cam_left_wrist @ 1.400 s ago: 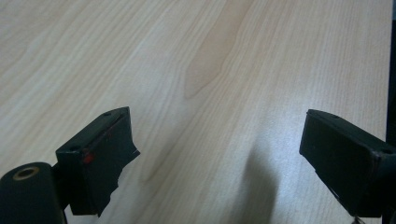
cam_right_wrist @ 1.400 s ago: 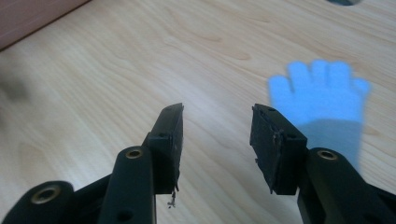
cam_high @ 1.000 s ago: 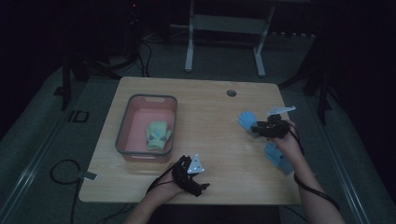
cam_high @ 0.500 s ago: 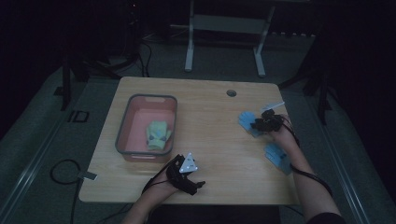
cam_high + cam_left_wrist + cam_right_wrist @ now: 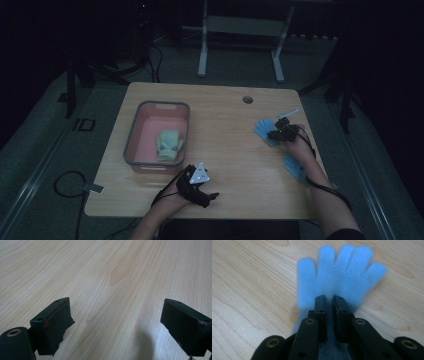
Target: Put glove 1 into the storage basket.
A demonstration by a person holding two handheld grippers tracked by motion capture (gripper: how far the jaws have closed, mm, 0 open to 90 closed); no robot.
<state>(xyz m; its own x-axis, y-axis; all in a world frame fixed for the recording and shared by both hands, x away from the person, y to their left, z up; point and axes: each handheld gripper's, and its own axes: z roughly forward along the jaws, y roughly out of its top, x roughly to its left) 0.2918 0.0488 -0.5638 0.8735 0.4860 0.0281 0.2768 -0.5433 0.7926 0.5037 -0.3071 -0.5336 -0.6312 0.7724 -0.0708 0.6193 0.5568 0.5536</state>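
Dim room, wooden table (image 5: pixel 225 150): green gloves (image 5: pixel 169 145) lie in the bin (image 5: pixel 131 145). Right gripper (image 5: pixel 329 300) fingers have just closed on one blue glove (image 5: pixel 342 272) near the right edge; second blue glove (image 5: pixel 295 167) remains. Left gripper (image 5: pixel 115 322) fingers gape wide, holding nothing.

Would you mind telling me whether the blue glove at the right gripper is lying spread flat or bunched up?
Spread flat: the blue glove lies on the table with its fingers fanned apart, while the right gripper, jaws just closed, pinches its palm.

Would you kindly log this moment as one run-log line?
right gripper: jaws just closed, pinching blue glove on table | left gripper: open, holds nothing | second blue glove: on table | bin: green gloves
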